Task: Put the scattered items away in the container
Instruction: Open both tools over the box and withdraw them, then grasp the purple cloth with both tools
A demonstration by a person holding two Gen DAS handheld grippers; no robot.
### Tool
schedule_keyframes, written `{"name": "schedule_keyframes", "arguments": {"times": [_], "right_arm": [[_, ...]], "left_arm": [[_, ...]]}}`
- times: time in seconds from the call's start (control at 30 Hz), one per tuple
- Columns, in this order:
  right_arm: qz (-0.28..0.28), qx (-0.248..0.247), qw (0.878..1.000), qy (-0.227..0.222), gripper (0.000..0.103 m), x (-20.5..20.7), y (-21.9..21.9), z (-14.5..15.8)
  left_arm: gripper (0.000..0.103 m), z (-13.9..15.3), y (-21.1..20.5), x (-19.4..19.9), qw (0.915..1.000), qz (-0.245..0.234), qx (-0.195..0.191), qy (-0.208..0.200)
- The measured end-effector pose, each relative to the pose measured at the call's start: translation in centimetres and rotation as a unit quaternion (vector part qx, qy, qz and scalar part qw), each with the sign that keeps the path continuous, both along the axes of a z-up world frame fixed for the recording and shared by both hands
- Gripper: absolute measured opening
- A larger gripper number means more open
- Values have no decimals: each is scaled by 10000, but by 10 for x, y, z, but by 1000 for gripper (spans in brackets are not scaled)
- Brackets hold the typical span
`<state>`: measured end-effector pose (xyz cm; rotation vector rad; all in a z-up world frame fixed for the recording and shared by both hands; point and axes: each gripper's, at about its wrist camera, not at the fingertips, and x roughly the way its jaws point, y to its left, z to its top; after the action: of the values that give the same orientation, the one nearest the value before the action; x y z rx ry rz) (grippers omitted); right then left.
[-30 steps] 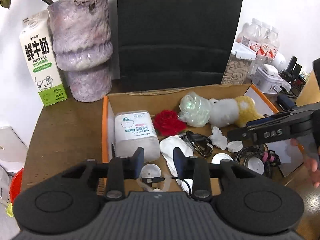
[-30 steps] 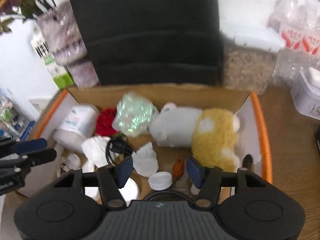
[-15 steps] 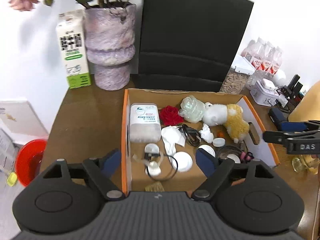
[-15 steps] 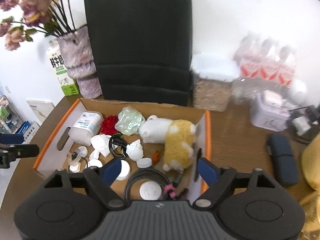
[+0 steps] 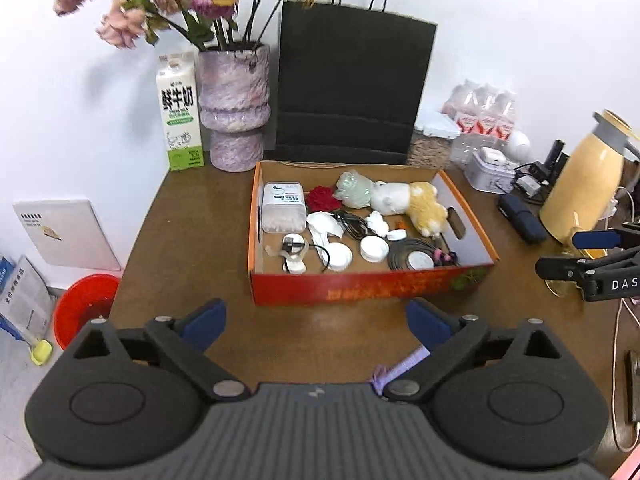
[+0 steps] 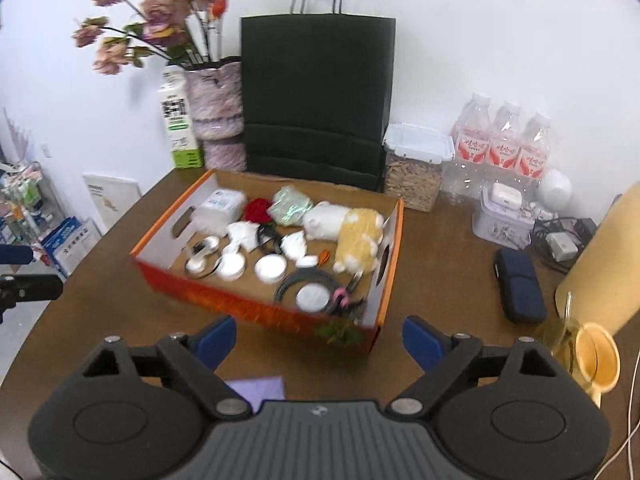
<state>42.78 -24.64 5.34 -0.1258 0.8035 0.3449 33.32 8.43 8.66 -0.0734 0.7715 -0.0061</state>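
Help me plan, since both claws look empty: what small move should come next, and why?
Probably bring the right claw down to the purple sheet on the table just below it. Both claws' jaws are opening with nothing between them, and the sheet lies outside the orange cardboard box.

Both views sit on the wrists and look forward and steeply down along the fingers, from above the near edge of the brown wooden worktop (image 5: pixel 192 216). The left wrist view faces the orange-rimmed cardboard box (image 5: pixel 360 288) almost square-on; the right wrist view sees it (image 6: pixel 260 312) from the right, turned at an angle. Both stand back from it. They share the box, the black paper bag (image 5: pixel 352 84) and the mottled purple vase (image 6: pixel 216 108).
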Motion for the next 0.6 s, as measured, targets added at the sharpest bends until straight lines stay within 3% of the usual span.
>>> {"name": "schedule_keyframes", "arguments": {"times": [0.33, 0.47, 0.6], "right_arm": [[438, 256, 9983, -290, 92, -123, -15, -10], [626, 140, 9965, -534, 96, -174, -13, -19], [850, -163, 9929, -815, 96, -216, -5, -31]], "left_arm": [[103, -15, -21, -112, 9996, -18, -96, -274], [103, -18, -19, -150, 9988, -145, -222, -413], [103, -20, -25, -188, 9964, -338, -72, -775]]}}
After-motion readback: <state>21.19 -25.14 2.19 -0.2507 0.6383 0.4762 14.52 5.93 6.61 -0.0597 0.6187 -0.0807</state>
